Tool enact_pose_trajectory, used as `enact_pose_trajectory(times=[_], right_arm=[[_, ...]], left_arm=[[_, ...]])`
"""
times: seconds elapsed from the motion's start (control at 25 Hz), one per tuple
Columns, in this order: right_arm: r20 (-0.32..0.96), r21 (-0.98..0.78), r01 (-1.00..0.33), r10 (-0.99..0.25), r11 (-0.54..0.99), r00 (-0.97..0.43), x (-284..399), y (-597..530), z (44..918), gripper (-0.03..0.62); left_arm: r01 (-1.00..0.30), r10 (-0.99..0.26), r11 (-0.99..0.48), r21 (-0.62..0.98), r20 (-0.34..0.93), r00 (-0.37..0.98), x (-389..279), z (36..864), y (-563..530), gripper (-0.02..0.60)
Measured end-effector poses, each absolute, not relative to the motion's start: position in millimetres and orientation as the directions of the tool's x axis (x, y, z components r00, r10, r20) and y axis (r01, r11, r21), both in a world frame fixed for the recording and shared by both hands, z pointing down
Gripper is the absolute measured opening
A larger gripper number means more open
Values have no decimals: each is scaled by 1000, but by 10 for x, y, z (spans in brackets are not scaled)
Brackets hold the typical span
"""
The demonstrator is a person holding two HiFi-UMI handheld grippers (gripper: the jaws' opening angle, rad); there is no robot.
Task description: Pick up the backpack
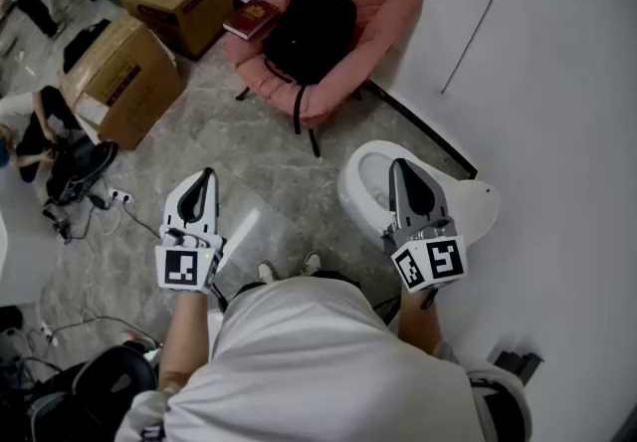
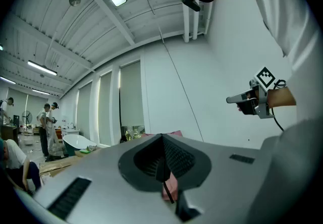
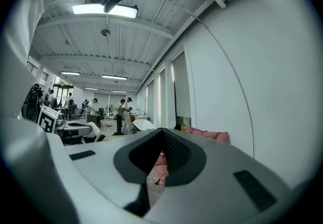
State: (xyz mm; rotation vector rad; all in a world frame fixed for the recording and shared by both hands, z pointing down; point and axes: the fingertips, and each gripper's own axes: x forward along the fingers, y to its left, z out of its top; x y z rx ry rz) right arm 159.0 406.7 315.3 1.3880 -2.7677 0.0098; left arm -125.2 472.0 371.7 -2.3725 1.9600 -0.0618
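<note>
The black backpack [image 1: 311, 27] lies on a pink padded chair [image 1: 393, 7] at the far end of the floor, with one strap hanging over the seat's front edge. My left gripper [image 1: 206, 174] and my right gripper [image 1: 396, 165] are held level, well short of the chair, both pointing toward it. Both sets of jaws are shut with nothing between them. In the left gripper view the shut jaws [image 2: 162, 138] hide most of the chair [image 2: 170, 183], and the right gripper [image 2: 251, 100] shows off to the side. The right gripper view shows its shut jaws [image 3: 162, 132] and the chair [image 3: 211, 135].
A white round basin [image 1: 370, 189] stands on the floor under my right gripper, next to the white wall [image 1: 557, 82]. Two cardboard boxes [image 1: 124, 77] and a red book [image 1: 251, 17] sit left of the chair. Cables and a power strip [image 1: 114, 197] lie at the left.
</note>
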Motion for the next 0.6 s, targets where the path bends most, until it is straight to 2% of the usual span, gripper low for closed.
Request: enact_pose_trajectory(times=[0.32, 0.6], right_arm=[[-2, -73, -796, -798, 601, -602, 1768, 3899, 3135, 21], [5, -86, -804, -806, 589, -592, 2090, 3642, 3144, 21]], left_arm=[[-978, -980, -196, -77, -7, 197, -1116, 3745, 4555, 14], [-975, -978, -207, -84, 13, 206, -864, 3699, 4280, 14]])
